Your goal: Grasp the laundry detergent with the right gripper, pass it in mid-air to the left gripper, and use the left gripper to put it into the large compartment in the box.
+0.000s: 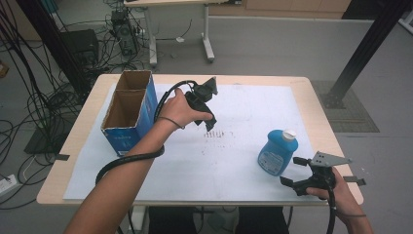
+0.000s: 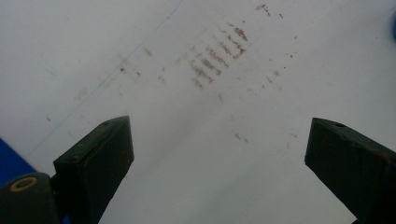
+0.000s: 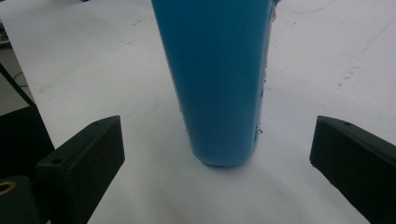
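Jaws wide on right gripper point(image 1: 296, 171), empty, aimed at bottle point(image 3: 217, 79) upright on counter point(image 1: 311, 97), near front right. Left gripper point(image 2: 219, 163) likewise agape, holding nothing, beside box point(image 1: 129, 105). Likely smooth, slippery plastic, moderately heavy; grip mid-body.

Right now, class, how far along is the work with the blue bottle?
Nothing looks done: the blue bottle stands upright on the white sheet, ungripped. In hand: the right gripper faces it, jaws open, not touching. Left: closing on it. The left gripper hangs open beside the cardboard box.
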Tool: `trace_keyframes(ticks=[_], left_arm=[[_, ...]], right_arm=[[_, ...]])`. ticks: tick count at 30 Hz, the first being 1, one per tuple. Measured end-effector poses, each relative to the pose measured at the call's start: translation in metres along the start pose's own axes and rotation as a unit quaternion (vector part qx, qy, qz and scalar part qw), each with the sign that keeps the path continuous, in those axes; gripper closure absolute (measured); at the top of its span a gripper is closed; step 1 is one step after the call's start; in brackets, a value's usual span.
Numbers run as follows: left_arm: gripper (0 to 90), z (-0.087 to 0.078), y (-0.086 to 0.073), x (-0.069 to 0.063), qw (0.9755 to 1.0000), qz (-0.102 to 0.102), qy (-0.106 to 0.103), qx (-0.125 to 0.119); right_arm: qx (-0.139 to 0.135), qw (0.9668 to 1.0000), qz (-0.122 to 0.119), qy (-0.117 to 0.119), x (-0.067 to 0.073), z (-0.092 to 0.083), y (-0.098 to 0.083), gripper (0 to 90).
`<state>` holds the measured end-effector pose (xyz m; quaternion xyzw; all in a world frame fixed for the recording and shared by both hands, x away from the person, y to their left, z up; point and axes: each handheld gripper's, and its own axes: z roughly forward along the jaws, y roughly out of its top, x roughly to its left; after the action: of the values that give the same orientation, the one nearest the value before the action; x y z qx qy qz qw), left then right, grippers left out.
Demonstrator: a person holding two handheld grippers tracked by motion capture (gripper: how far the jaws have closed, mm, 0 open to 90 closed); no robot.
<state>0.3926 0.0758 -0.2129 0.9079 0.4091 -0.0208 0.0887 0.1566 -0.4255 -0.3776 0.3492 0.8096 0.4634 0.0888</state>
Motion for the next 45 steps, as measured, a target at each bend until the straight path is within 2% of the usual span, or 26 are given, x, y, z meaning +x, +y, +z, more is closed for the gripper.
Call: trace_keyframes(ticks=[21, 45], left_arm=[[8.3, -0.004, 0.001, 0.002, 1.0000, -0.001, 0.001, -0.002], [8.3, 0.003, -0.001, 0.005, 1.0000, -0.003, -0.002, 0.002]], right_arm=[[-0.029, 0.9996, 0.000, 0.002, -0.002, 0.012, -0.003, 3.3], [-0.049, 0.9988, 0.002, 0.009, -0.003, 0.031, -0.004, 3.1]])
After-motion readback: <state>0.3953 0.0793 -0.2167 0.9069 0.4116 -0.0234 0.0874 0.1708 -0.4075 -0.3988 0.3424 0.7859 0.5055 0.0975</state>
